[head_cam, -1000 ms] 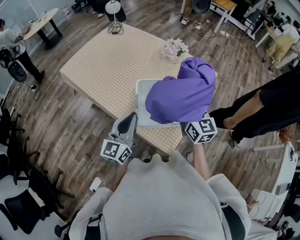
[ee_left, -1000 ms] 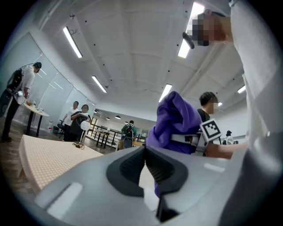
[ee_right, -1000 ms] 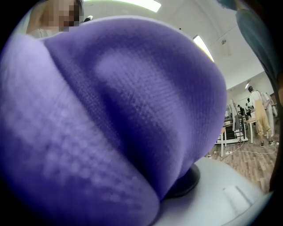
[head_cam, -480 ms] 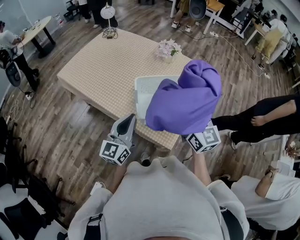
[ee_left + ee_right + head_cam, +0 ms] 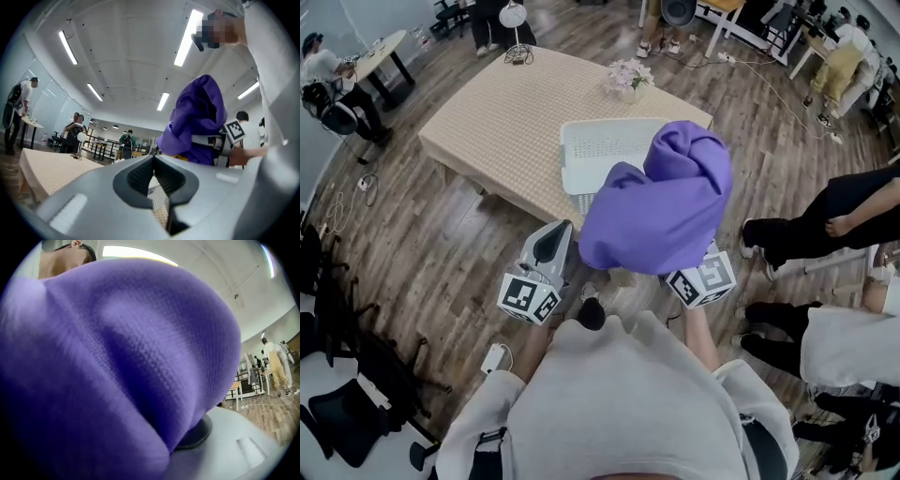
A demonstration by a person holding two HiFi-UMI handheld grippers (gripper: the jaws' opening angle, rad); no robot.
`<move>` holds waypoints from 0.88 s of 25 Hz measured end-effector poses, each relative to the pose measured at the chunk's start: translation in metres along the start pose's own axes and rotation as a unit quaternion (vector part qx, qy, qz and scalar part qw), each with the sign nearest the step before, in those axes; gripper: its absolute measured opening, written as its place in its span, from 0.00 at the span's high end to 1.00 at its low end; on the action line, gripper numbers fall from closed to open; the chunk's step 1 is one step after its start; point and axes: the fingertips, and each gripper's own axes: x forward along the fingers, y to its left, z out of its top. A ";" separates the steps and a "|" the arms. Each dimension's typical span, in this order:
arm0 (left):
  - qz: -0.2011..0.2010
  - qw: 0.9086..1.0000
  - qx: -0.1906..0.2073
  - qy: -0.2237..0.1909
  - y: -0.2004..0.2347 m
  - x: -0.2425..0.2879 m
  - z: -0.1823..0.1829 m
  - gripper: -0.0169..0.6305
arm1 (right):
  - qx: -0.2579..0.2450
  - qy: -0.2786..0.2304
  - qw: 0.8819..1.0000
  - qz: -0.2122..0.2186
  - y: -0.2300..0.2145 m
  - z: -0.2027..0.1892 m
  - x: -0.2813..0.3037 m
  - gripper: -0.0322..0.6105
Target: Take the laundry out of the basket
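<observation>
A large purple garment [image 5: 661,202] hangs bunched in the air over the table's near edge, with my right gripper [image 5: 689,264] shut on it from below. Its jaws are hidden under the cloth; only the marker cube [image 5: 703,278] shows. In the right gripper view the purple garment [image 5: 117,362] fills nearly everything. The white laundry basket [image 5: 605,150] stands on the table behind the garment, and I cannot see what is inside it. My left gripper [image 5: 560,232] floats left of the garment, shut and holding nothing. The left gripper [image 5: 152,171] view has the garment [image 5: 197,122] to its right.
The low table [image 5: 497,112] wears a beige chequered cloth. A flower vase [image 5: 625,80] stands at its far side and a small fan [image 5: 516,17] at the far corner. People [image 5: 825,220] stand on the wooden floor to the right. Black chairs [image 5: 337,309] line the left.
The purple garment has come off the basket and back toward me, so most of the basket now shows. The left gripper has stayed in place.
</observation>
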 end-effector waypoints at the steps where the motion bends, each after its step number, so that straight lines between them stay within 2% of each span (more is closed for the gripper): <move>1: -0.001 1.000 0.004 0.001 -0.009 -0.006 0.001 0.96 | 0.002 0.002 1.000 0.000 0.003 -0.003 -0.012 0.54; 10: -0.012 1.000 0.011 0.020 -0.084 -0.072 -0.016 0.96 | 0.046 0.041 0.998 -0.018 0.041 -0.063 -0.115 0.54; 16: -0.018 1.000 0.012 0.016 -0.113 -0.088 -0.020 0.96 | 0.058 0.054 0.997 -0.024 0.052 -0.080 -0.151 0.54; 22: -0.022 1.000 0.014 0.005 -0.127 -0.090 -0.011 0.96 | 0.053 0.058 0.997 -0.020 0.056 -0.080 -0.162 0.54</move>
